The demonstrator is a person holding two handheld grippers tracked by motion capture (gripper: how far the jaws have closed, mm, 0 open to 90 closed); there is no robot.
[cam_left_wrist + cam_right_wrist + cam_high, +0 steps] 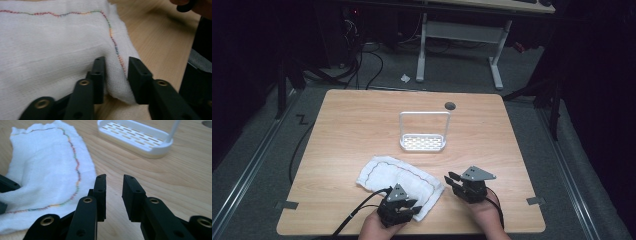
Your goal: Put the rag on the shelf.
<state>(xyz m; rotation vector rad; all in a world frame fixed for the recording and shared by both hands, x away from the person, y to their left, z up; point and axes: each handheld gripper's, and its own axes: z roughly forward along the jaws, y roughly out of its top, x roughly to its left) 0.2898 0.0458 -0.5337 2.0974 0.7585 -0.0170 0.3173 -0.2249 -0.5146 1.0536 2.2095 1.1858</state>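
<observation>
Two claws work low at the near edge of the desk (342, 125), one in each of the person's hands. The left claw (116, 75) has its jaws set astride a raised fold at the corner of the white cloth (399, 180), cloth bunched between them; the jaws look not fully closed, so whether the fold is already pinched I cannot tell. The right claw (114, 195) stands apart and empty, just beside the cloth's edge over bare wood.

That cloth, a thin gauzy piece with a multicoloured stitched border (75, 157), lies rumpled at the near middle of the desk, between the two claws. By its look it is light, limp and soft: it should drape and slide rather than hold a shape, and a single grip will likely let the rest drag. Corners or the stitched hem seem the soundest places to take hold, since the hem gives a slightly firmer ridge.

Farther back stands a small white slotted rack (423, 142) with a tall wire hoop, well apart from the cloth. Smooth pale wood offers little friction. Around the desk the room is dark, with grey carpet, trailing cables and another table's legs beyond
</observation>
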